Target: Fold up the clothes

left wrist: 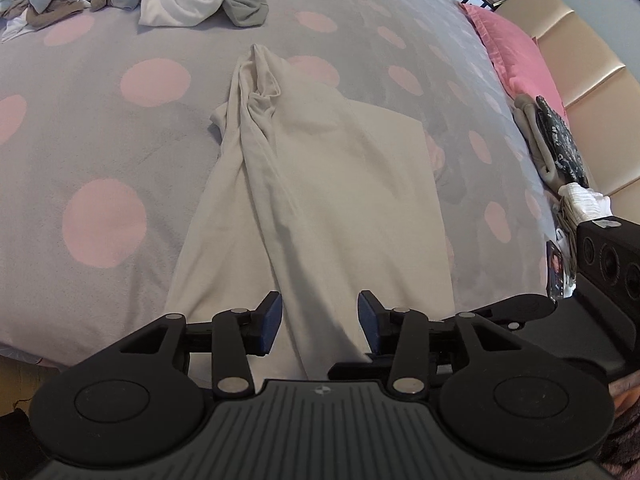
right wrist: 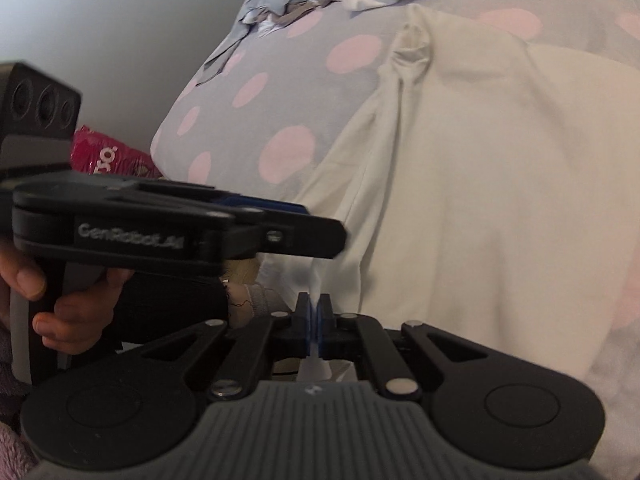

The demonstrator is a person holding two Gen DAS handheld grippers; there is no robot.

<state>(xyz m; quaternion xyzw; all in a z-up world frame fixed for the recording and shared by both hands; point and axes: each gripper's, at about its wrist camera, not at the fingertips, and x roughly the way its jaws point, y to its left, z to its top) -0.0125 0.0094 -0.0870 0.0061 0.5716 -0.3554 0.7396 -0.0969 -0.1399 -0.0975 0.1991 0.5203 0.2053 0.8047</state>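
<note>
The right claw [right wrist: 316, 322] pinched the near hem of the cream garment [left wrist: 320, 184] spread on the bed [left wrist: 100, 128] ahead, while the left claw [left wrist: 320, 322] gaped empty astride it, seemingly mid-fold, needing its own grip.

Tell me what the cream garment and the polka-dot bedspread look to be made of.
Cream garment: probably a thin cotton-type knit, matte; it falls in soft, limp folds and bunches where the right gripper pinches it. Polka-dot bedspread: likely a fleece or brushed plush, matte, with a slightly fuzzy surface. Neither fibre can be confirmed.
</note>
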